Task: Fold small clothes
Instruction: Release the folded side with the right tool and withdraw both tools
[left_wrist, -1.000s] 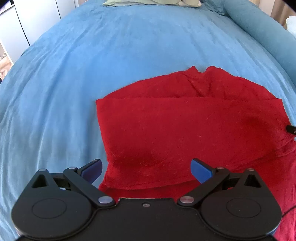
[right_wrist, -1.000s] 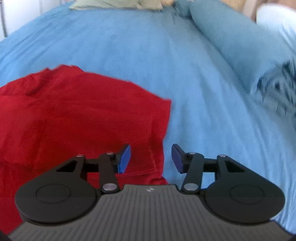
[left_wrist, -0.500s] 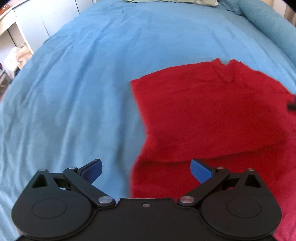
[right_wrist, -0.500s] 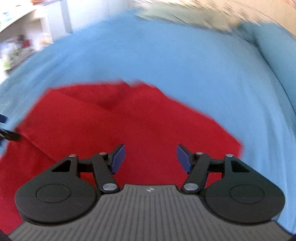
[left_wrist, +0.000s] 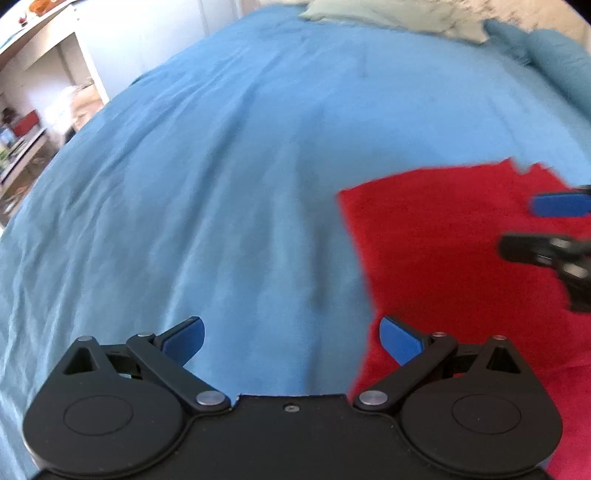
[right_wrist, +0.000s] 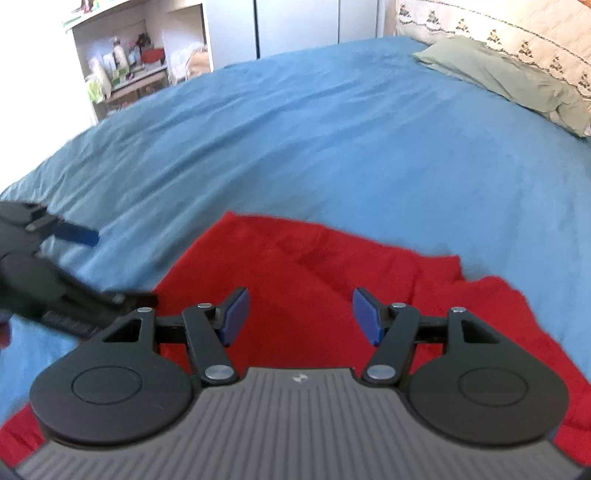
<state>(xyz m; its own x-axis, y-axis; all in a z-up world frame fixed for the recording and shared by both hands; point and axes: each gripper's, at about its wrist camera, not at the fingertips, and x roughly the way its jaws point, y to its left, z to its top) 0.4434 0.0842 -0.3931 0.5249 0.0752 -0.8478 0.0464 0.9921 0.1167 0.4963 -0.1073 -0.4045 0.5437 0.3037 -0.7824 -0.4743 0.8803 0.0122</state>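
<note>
Red garment (right_wrist: 332, 280) lies free between nobody's fingers: the right gripper (right_wrist: 301, 315) has swung in over its middle, jaws wide and empty, while the left gripper (left_wrist: 291, 336), equally wide and empty, has drifted off its edge over the blue bedspread (left_wrist: 221, 184). From the lower centre of the right view the cloth spreads flat, so one fold looks finished and both hands seem to be repositioning for the next.

Bedroom: blue-covered bed (right_wrist: 332, 129), pillows (right_wrist: 498, 74), cluttered shelves (right_wrist: 122, 70).
</note>
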